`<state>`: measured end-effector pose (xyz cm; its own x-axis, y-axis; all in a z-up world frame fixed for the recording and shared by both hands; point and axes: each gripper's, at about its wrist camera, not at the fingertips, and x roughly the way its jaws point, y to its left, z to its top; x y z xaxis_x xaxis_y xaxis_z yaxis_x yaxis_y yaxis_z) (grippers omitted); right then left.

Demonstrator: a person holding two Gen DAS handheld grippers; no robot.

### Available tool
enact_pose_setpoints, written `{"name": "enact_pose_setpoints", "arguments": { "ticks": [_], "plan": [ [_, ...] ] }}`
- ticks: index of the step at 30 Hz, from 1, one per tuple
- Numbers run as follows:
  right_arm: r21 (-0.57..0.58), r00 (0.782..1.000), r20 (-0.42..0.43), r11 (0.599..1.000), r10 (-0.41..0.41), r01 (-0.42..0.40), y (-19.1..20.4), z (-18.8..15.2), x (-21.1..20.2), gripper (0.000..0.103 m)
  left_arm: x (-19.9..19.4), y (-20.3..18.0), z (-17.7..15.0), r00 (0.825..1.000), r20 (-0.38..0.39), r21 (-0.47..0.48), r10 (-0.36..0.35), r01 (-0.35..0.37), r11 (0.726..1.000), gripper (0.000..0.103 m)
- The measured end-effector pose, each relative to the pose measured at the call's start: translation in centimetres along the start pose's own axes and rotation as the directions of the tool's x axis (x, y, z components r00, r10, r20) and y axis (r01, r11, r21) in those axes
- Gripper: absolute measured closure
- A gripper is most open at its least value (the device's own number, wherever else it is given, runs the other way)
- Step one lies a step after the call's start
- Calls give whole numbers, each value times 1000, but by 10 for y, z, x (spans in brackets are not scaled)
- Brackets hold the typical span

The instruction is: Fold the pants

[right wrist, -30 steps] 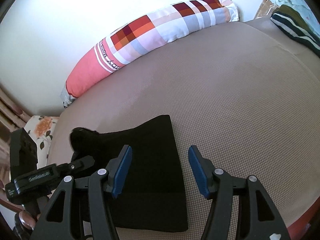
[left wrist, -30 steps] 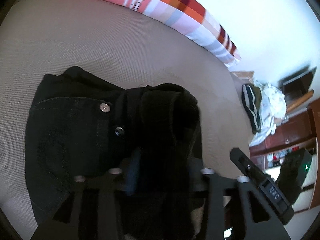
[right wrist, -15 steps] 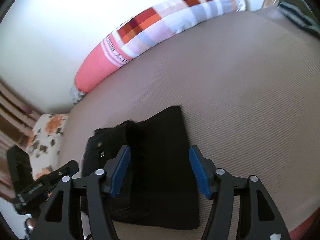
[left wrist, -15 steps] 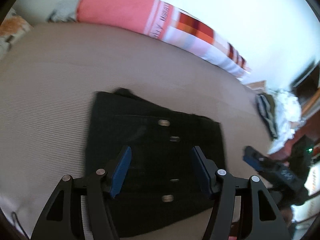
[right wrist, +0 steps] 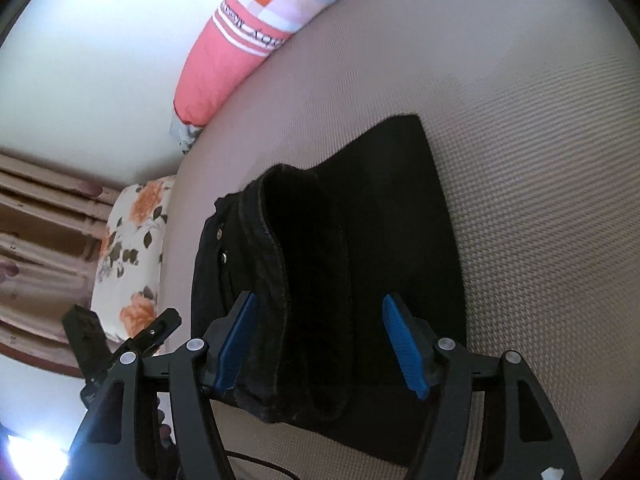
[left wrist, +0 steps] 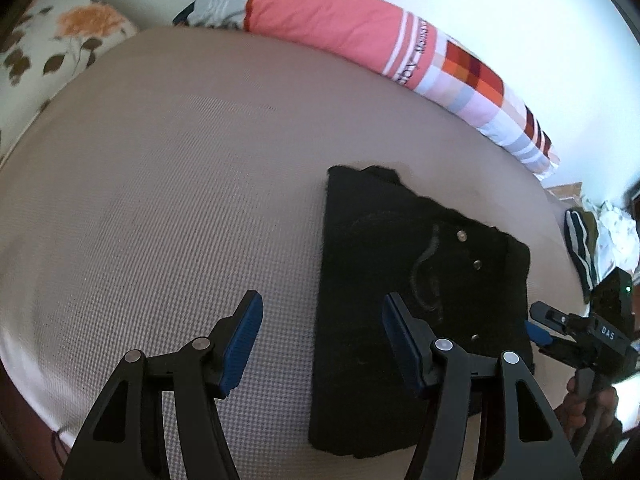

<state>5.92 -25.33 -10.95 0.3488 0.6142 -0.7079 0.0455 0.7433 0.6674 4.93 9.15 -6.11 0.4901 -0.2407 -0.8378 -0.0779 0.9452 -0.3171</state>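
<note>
Pants (left wrist: 404,304), black, folded into a block on the bed (left wrist: 168,208); detail mostly lost in the dark cloth, only a few metal buttons and a faint pocket seam legible. Left gripper (left wrist: 322,344) above the block's left edge, jaws apart, nothing pressed between the blue pads (left wrist: 242,344); bare cover below the left pad, cloth below the right. Right gripper (right wrist: 320,346) over the near end of the pants (right wrist: 360,248), jaws apart; thick folded edge rising between the pads, contact not evident. Lower bodies of both grippers cut off by the frame. Bolster (left wrist: 360,40) along the far wall, one end cropped in the right view. Floral pillow (left wrist: 52,40) at the bed's corner, partly out of frame. Clothes pile (left wrist: 600,236) beyond the bed, blurred. Hand (left wrist: 588,404) on the right gripper's handle, half hidden at the picture's edge.
</note>
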Motion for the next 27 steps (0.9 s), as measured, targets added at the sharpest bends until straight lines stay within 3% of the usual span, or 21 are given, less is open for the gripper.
{"name": "enact_pose_setpoints", "arguments": {
  "ticks": [5,11,14,16,19,23,27],
  "plan": [
    [-47,999,-18,998,41,-42,2,8,11,43,2,9,-4,1000,-20,-24,4,-4,1000,40],
    [-63,993,-31,991,116,-118,1,26,30,57,5,12,-5,999,-33,-41,2,-3,999,40],
    [-53,989,-37,988,140,-142,2,34,38,65,8,11,-5,999,-41,-37,5,-7,999,40],
    [-40,989,-41,988,145,-146,5,35,42,84,10,9,-4,999,-47,-40,3,-5,999,40],
    [-69,992,-1,990,124,-124,17,31,29,92,10,6,-3,999,-42,-35,2,-4,999,40],
    [-87,991,58,989,122,-117,44,24,-1,93,11,1,4,996,-64,-67,-55,50,996,40],
    [-106,987,119,990,107,-94,58,20,-31,93,9,-15,14,998,-41,-21,-50,49,999,40]
  ]
}}
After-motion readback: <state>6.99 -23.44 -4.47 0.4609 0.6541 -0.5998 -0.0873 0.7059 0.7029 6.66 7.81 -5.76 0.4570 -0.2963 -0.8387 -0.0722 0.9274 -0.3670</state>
